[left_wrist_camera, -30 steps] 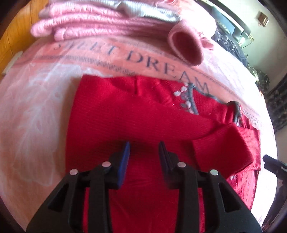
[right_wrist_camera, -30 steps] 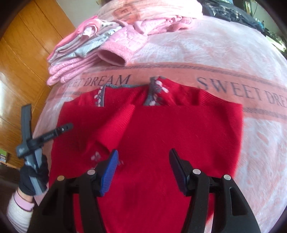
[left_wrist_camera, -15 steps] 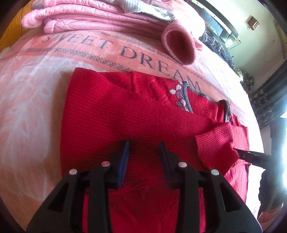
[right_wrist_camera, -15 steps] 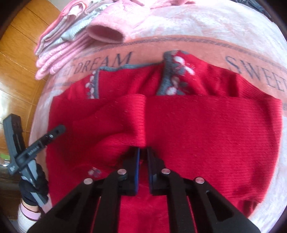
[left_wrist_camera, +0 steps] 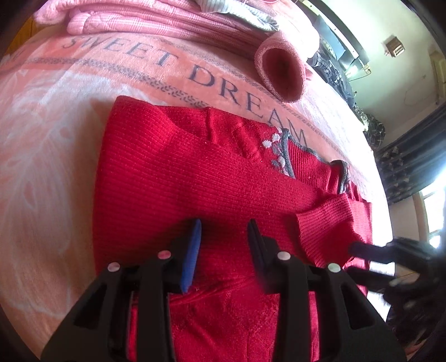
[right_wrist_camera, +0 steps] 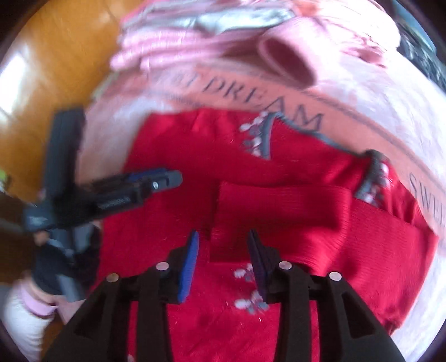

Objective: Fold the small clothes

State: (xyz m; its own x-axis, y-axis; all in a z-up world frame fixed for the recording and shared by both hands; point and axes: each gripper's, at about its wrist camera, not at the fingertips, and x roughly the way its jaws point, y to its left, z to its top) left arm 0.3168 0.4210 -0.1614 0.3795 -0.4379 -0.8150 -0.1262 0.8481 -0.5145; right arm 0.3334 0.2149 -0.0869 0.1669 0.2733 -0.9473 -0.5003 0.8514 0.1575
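A pink plush blanket (left_wrist_camera: 55,144) printed with "SWEET DREAM" covers the bed and fills most of both views. Beyond it, the left wrist view shows a pale wall (left_wrist_camera: 390,72) and a dark patterned curtain (left_wrist_camera: 412,167) beside a bright window; the right wrist view shows orange wooden flooring (right_wrist_camera: 55,55) off the bed's edge.

One red knitted sweater (left_wrist_camera: 172,178) lies flat on the blanket, its long axis running across the bed, parallel to the lettering. Its grey-trimmed collar (right_wrist_camera: 264,136), dotted with small white flowers, points toward the printed band. One sleeve (right_wrist_camera: 281,206) is folded across the chest, its cuff end lying near the middle.

Behind the sweater, one stack of folded pink and grey clothes (left_wrist_camera: 156,19) sits at the far edge, with a pink cuff (left_wrist_camera: 281,75) opening toward the camera.

There are two grippers. The left gripper (left_wrist_camera: 224,245) hovers low over the sweater's body, jaws spread and holding nothing. The right gripper (right_wrist_camera: 223,250) is also spread, its fingers straddling the folded sleeve's end without closing on it. A gloved hand (right_wrist_camera: 58,264) with a pink sleeve cuff carries the left gripper.
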